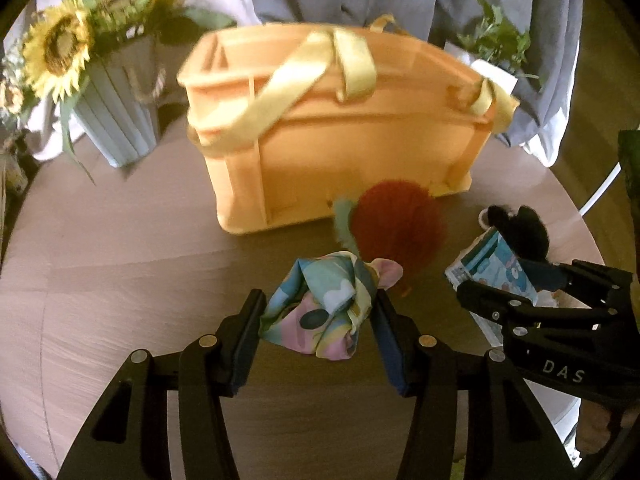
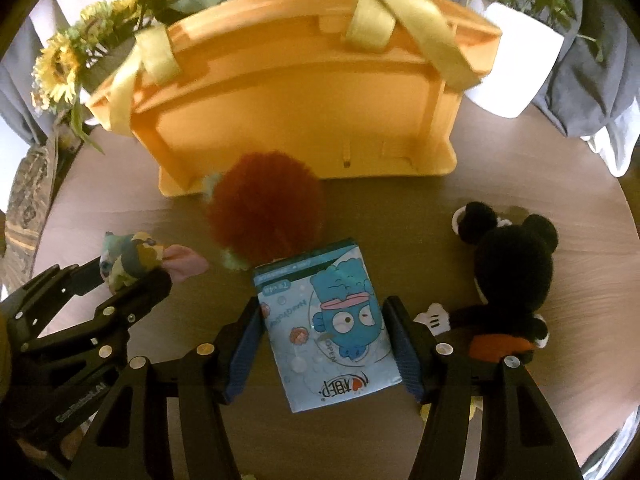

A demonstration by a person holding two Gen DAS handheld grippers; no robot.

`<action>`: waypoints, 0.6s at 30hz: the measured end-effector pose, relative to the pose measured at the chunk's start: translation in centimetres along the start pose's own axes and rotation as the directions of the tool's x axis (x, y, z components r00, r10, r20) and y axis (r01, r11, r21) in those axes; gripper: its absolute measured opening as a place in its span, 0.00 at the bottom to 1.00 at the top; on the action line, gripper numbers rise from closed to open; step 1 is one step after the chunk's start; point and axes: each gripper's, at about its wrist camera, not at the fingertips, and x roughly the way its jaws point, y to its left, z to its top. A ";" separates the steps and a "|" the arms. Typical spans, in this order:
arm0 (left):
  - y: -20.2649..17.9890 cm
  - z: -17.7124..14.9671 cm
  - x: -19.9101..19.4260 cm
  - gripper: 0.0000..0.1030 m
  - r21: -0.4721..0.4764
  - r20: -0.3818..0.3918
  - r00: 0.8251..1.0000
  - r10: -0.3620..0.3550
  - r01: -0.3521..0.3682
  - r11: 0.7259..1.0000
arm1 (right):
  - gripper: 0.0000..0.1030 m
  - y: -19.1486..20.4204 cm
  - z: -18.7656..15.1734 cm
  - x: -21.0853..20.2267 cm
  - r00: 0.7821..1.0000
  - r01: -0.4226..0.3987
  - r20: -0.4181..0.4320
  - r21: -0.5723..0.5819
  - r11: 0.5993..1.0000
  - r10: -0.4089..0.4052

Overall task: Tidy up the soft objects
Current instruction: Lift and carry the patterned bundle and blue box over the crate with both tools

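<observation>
My left tongs [image 1: 318, 320]: pastel patchwork cloth [image 1: 320, 312]. Right tongs [image 2: 324, 344]: light-blue cartoon-fish packet [image 2: 328, 320]. Orange basket [image 2: 296, 112], yellow straps; red-orange pom [image 2: 264, 208]; black plush mouse [image 2: 516, 272]; brown counter [image 2: 500, 184].

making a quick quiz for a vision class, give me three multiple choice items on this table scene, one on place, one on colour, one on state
1. Where is the red fluffy ball?
A. inside the bag
B. on the table in front of the orange bag
C. beside the white plant pot

2. What colour are the bag's straps?
A. pale yellow
B. black
C. blue

3. What do the right tongs hold?
A. nothing
B. the mouse plush
C. the blue tissue pack

Answers:
1 B, it lies on the tabletop against the bag's front.
2 A, both loops are pale yellow.
3 C, the pads clamp the pack's sides.
</observation>
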 end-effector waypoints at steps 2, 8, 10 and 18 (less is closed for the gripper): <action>0.2 0.2 -0.9 0.51 0.001 0.020 1.000 0.000 0.000 1.000 | 0.59 0.1 0.0 -0.9 1.000 -0.002 0.019 0.004 1.000 0.002; -0.1 1.5 -3.4 0.51 -0.003 0.094 0.996 -0.010 0.010 1.000 | 0.59 0.5 0.3 -3.9 0.995 -0.005 0.099 0.007 1.000 0.004; -0.2 1.9 -4.1 0.51 -0.003 0.118 0.993 -0.012 0.013 1.000 | 0.59 0.7 0.9 -5.0 0.992 -0.006 0.127 0.006 1.000 0.005; -0.8 3.7 -7.0 0.51 0.012 0.218 0.976 -0.006 0.003 1.000 | 0.59 -0.3 2.8 -7.8 0.975 -0.012 0.220 0.009 1.000 0.010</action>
